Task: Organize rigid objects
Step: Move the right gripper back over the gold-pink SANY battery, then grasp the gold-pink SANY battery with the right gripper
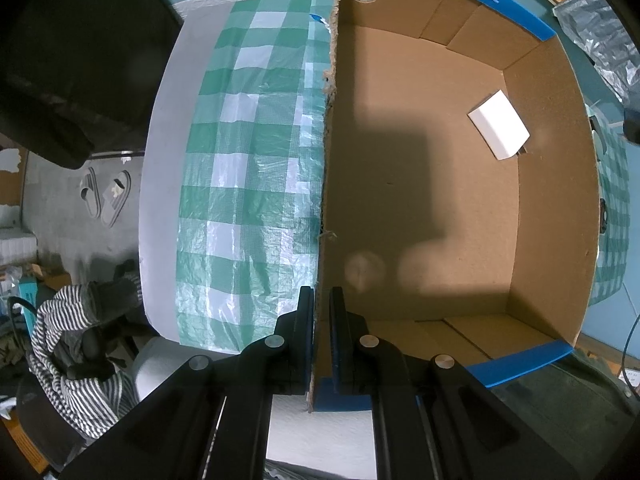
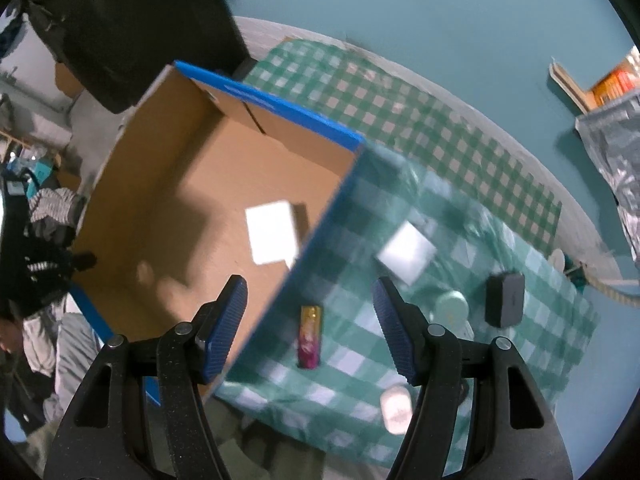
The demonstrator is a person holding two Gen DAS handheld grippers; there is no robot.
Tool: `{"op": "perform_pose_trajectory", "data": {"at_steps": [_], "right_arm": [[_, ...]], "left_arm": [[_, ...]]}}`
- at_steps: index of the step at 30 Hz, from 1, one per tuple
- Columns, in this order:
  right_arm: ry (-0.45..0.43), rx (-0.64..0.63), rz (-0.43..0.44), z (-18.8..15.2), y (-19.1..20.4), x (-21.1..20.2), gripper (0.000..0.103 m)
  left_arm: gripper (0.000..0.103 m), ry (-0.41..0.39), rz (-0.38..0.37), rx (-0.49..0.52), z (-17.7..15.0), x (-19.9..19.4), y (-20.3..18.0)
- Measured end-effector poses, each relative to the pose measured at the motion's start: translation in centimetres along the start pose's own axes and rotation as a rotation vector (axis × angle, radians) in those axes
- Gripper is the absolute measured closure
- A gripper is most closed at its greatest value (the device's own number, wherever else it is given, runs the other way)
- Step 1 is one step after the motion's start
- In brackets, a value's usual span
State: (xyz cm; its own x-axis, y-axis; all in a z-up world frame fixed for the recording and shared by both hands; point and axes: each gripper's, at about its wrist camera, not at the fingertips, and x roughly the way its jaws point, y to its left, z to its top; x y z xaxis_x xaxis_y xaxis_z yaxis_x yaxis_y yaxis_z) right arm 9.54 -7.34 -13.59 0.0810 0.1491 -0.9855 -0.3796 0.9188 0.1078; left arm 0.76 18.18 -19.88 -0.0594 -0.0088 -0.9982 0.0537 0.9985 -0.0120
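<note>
two tongs in play: left tongs (image 1: 321, 312) pinching the near wall of the cardboard box (image 1: 552, 208), jaws pressed on either side of the raw edge at six o'clock. right tongs (image 2: 310, 328) spread wide, nothing between the pads, hanging over the box's blue-edged rim and the checked cloth (image 2: 460, 360) on the tabletop. inside the box, one white box (image 1: 499, 125) lying flat on the floor near the far corner, at two o'clock in the left wrist view. outside on the cloth: pink-and-gold tube (image 2: 309, 337) just beside the box wall, white square block (image 2: 406, 254) at one o'clock from it, dark case (image 2: 505, 300), pale round lid (image 2: 452, 307) at three o'clock, small white oval item (image 2: 396, 404) nearer the cloth's edge; blurred, details unclear.
</note>
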Motion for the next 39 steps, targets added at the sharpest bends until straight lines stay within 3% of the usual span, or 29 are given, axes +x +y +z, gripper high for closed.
{"op": "perform_pose_trajectory", "data": {"at_steps": [12, 24, 39], "right_arm": [[0.076, 0.064, 0.012, -4.2, -2.6, 3.6, 0.037], [0.146, 0.038, 0.022, -7.0, -1.9, 9.6, 0.037], [0.133, 0.016, 0.05, -8.1, -0.8, 12.5, 0.037]], "left_arm": [[0.096, 0.003, 0.005, 0.005, 0.1, 0.0, -0.1], [0.096, 0.003, 0.006, 0.004, 0.0, 0.1, 0.0], [0.096, 0.004, 0.006, 0.003, -0.1, 0.1, 0.1]]}}
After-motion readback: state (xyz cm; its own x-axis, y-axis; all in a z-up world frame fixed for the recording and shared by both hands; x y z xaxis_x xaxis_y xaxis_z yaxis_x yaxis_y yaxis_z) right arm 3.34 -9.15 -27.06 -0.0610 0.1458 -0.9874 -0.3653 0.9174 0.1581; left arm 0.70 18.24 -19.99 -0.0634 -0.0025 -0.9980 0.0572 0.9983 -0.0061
